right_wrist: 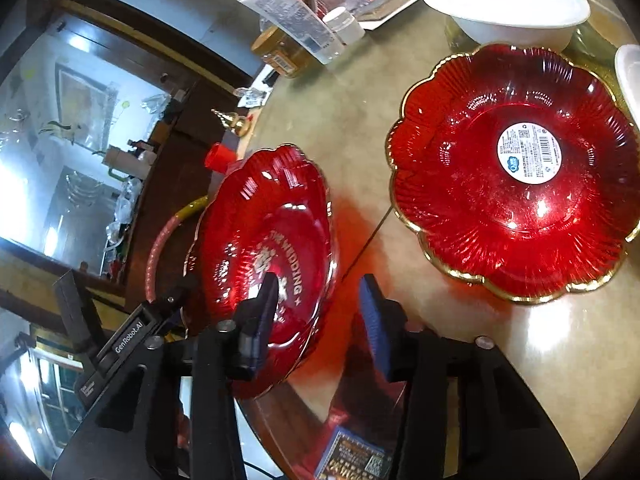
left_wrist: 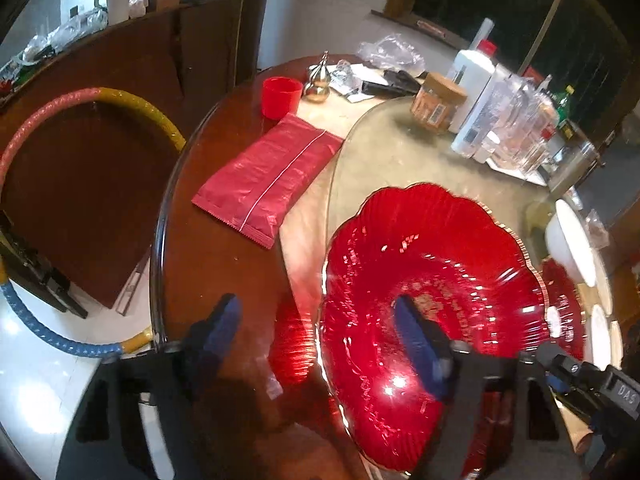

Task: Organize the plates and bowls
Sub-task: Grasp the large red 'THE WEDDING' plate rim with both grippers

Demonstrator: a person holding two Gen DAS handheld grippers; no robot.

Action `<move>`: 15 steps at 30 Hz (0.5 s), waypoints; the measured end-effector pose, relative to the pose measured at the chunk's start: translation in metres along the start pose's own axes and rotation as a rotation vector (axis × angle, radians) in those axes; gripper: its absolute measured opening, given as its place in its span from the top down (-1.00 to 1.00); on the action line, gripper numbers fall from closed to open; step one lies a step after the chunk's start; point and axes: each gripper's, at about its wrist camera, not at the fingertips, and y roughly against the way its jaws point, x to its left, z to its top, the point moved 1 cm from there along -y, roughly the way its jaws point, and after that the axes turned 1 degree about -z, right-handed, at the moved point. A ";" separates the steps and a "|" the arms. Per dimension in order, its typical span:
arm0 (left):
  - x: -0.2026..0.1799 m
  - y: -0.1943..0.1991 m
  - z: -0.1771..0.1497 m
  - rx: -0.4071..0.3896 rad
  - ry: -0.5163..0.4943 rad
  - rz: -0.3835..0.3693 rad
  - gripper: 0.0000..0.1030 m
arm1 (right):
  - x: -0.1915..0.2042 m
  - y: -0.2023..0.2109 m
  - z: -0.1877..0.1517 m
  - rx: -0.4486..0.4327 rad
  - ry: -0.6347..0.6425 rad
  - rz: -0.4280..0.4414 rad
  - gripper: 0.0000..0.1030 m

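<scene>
Glossy tabletop (right_wrist: 400, 128) below: your left gripper (left_wrist: 320, 334) and right gripper (right_wrist: 322, 312) angle downward, jaws spread astride one red plate's (right_wrist: 272, 240) rim.

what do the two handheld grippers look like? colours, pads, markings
Both are black-bodied with two fingers faced in ribbed blue pads. The left gripper and right gripper show round metal screws at the finger bases. Seen from the right wrist, the left gripper's body bears white "GenRobot.AI" lettering. No sleeves or cables are visible.
</scene>
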 end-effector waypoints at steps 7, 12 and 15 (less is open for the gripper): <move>-0.002 -0.009 -0.004 0.023 -0.015 -0.027 0.72 | 0.005 -0.016 0.004 0.026 0.044 -0.073 0.74; -0.006 -0.002 -0.004 0.001 -0.036 -0.017 0.74 | 0.012 -0.018 0.003 0.010 0.080 -0.121 0.76; -0.005 0.002 0.000 -0.008 -0.039 -0.028 0.75 | 0.016 -0.013 0.005 -0.005 0.089 -0.114 0.76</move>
